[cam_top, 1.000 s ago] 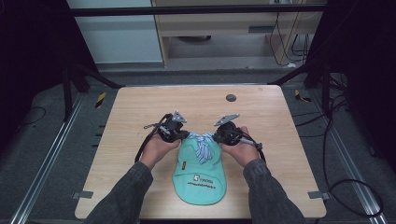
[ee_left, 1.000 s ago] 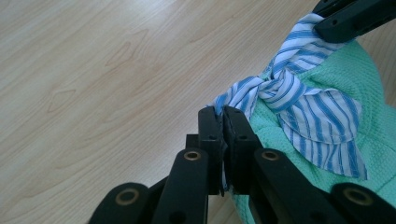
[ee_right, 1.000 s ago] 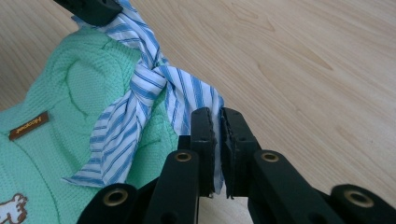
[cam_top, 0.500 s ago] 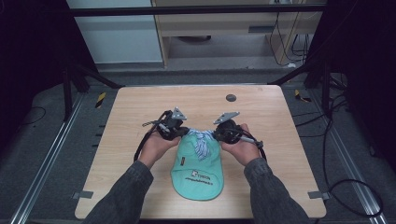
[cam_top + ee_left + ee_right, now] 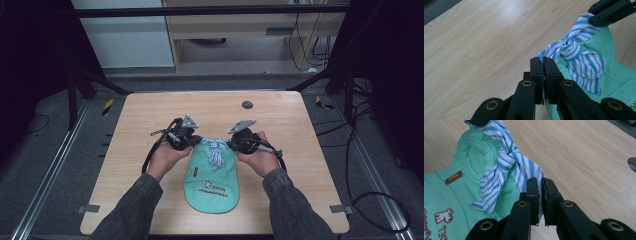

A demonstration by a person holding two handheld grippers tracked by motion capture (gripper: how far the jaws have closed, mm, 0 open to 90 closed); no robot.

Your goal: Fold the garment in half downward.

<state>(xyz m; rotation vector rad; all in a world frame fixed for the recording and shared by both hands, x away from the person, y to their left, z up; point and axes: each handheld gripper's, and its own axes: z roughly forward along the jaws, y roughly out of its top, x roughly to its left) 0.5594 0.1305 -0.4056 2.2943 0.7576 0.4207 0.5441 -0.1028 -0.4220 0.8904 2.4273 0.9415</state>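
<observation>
The garment (image 5: 210, 176) is mint green with a waffle-like knit, brown print and a small brown label (image 5: 453, 177); its knotted tie (image 5: 578, 57) is white with blue stripes (some thin, some broad). The table (image 5: 150, 115) is pale wood with darker grain, and both grippers' jaws are black

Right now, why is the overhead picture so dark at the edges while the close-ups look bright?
High view: light falls on the table; the surroundings sink into shadow. Left gripper view: pale glare on the wood, striped ribbon sharp. Right gripper view: evenly lit, green cap crisp, claw bases soft.
</observation>
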